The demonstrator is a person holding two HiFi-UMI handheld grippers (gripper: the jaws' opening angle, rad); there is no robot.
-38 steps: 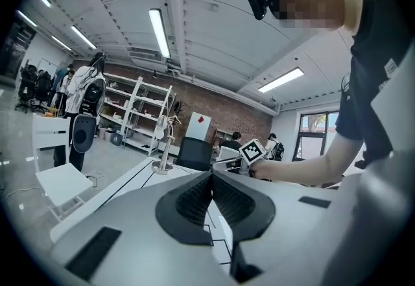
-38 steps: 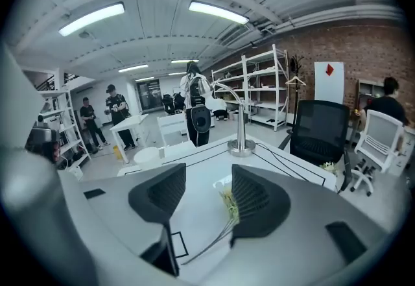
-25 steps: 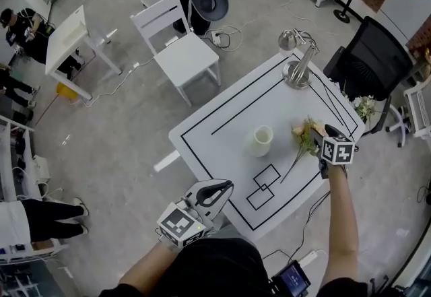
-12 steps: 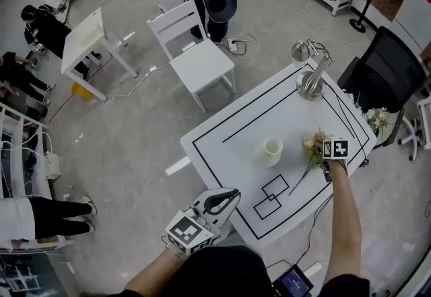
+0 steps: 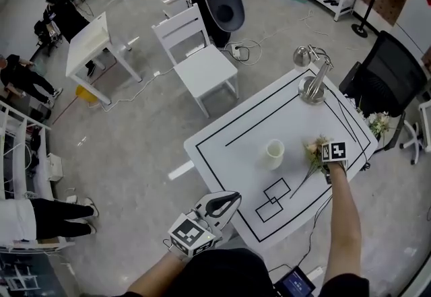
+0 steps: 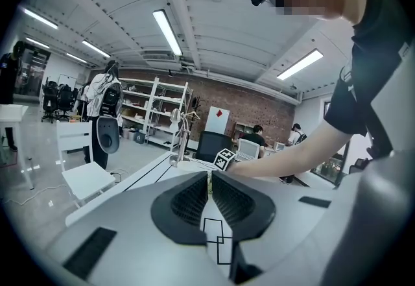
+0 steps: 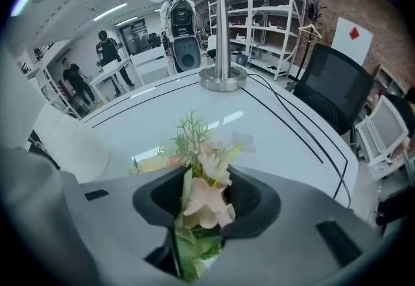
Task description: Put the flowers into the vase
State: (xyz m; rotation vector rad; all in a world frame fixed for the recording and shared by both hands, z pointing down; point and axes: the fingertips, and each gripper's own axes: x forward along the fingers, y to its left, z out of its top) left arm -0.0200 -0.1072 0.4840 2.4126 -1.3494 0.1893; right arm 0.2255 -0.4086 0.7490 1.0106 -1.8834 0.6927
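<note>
A bunch of pale pink and cream flowers (image 5: 312, 150) lies on the white table (image 5: 229, 147), right of the cream vase (image 5: 273, 153), its long stem running toward the drawn squares. My right gripper (image 5: 323, 157) points steeply down over the blossoms. Its jaws have just been closing, and in the right gripper view the flowers (image 7: 196, 142) fill the gap, with the right gripper (image 7: 206, 190) pressing on them. The vase (image 7: 65, 142) shows as a pale blur at the left. My left gripper (image 5: 231, 197) hovers at the table's near corner; the left gripper (image 6: 209, 182) is shut and holds nothing.
A chrome desk lamp (image 5: 311, 77) stands at the table's far corner, cables trailing from it. A black office chair (image 5: 390, 80) and another flower bunch (image 5: 379, 124) are off the right edge. A white chair (image 5: 202, 60) stands beyond the table. People are at the far left.
My right gripper has come down onto the flowers on the table, and its jaws have narrowed around the blossoms. The left gripper has stayed where it was.
</note>
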